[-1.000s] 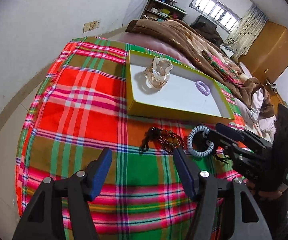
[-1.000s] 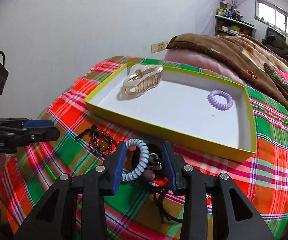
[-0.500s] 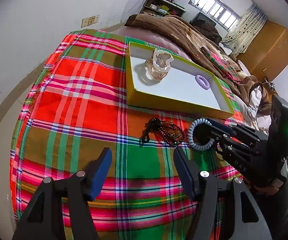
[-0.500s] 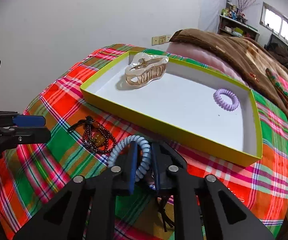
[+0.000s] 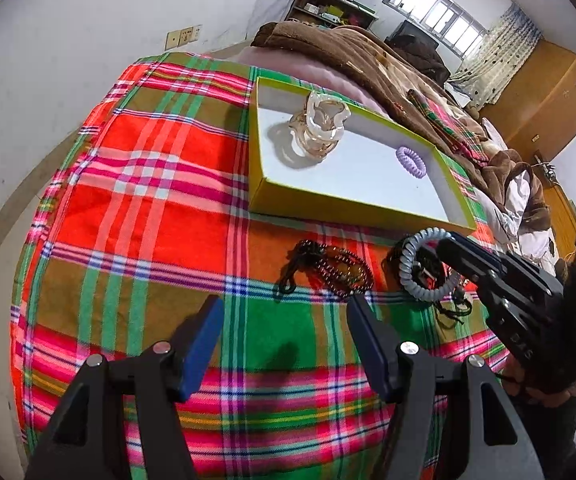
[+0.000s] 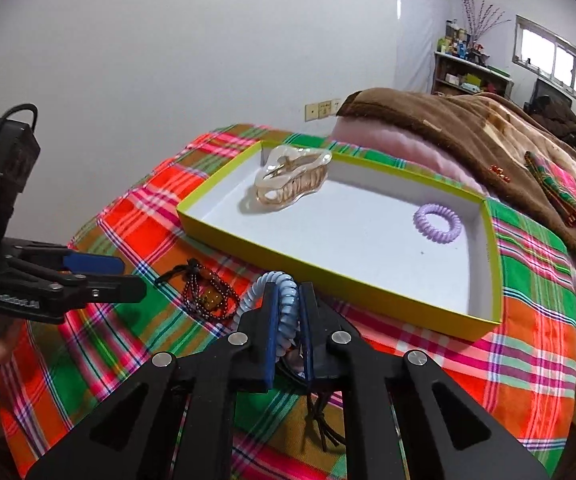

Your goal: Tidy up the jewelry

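Pale blue coil hair tie point(image 6: 284, 308) pinched on the plaid cloth point(image 6: 527, 280)

Closing on that springy telephone-cord ring, right gripper point(image 6: 288, 336), pads pressing its near side, just short of the yellow tray point(image 6: 327, 276). Left gripper point(image 5: 284, 344) wide apart, holding nothing. Beside the tie, dark bead bracelet point(image 6: 208, 294). Farther, inside the tray: translucent claw clip point(image 6: 291, 178) left, lilac coil tie point(image 6: 437, 224) right.

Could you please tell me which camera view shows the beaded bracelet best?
The left wrist view: the beaded bracelet lies whole and unobstructed on the plaid cloth, just ahead of the open left gripper. The right wrist view shows it smaller and off to the side, beside the blue coil tie.
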Available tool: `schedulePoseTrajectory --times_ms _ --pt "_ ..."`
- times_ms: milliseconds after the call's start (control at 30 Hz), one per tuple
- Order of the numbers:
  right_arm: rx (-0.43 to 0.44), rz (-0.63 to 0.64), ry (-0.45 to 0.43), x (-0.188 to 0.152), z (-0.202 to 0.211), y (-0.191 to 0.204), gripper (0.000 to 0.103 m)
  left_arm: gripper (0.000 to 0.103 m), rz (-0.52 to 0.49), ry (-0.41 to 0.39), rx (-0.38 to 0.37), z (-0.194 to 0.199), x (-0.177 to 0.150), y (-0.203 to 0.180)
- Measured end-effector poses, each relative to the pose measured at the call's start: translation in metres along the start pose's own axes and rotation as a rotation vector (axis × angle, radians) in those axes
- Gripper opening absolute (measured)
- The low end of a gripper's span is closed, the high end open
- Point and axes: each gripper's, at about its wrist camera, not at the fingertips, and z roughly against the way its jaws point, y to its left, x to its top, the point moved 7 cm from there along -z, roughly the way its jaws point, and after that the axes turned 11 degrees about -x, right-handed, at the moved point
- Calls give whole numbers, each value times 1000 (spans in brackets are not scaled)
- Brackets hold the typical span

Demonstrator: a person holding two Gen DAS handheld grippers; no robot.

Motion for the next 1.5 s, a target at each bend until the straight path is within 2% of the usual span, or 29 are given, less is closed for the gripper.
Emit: schedulePoseTrajectory --times_ms 333,500,800,967,1133,1200,1267,1333,1500 --pt "-6 -58 -63 4 21 -14 10 66 21 -6 20 -15 10 -7" --pt "-15 -83 -87 4 30 -21 10 65 18 -2 68 -26 14 -9" --pt "-20 -111 -112 3 38 -30 10 65 -36 10 138 -36 17 -15" --pt "-22 -115 -131 4 45 -32 10 66 -116 21 234 -44 17 -20" --pt "-24 -123 -146 3 49 -35 10 66 -129 10 248 -45 18 -21" --pt "-23 -125 -147 3 50 -35 10 59 -134 13 242 -45 17 -23" --pt "-23 -128 -147 3 50 -36 10 43 -161 17 265 -46 16 -26" --pt "-24 -131 -147 3 50 -36 10 35 -166 18 240 -47 16 -29" --pt "-23 -136 -148 2 51 -36 10 24 -167 11 226 -48 18 -30"
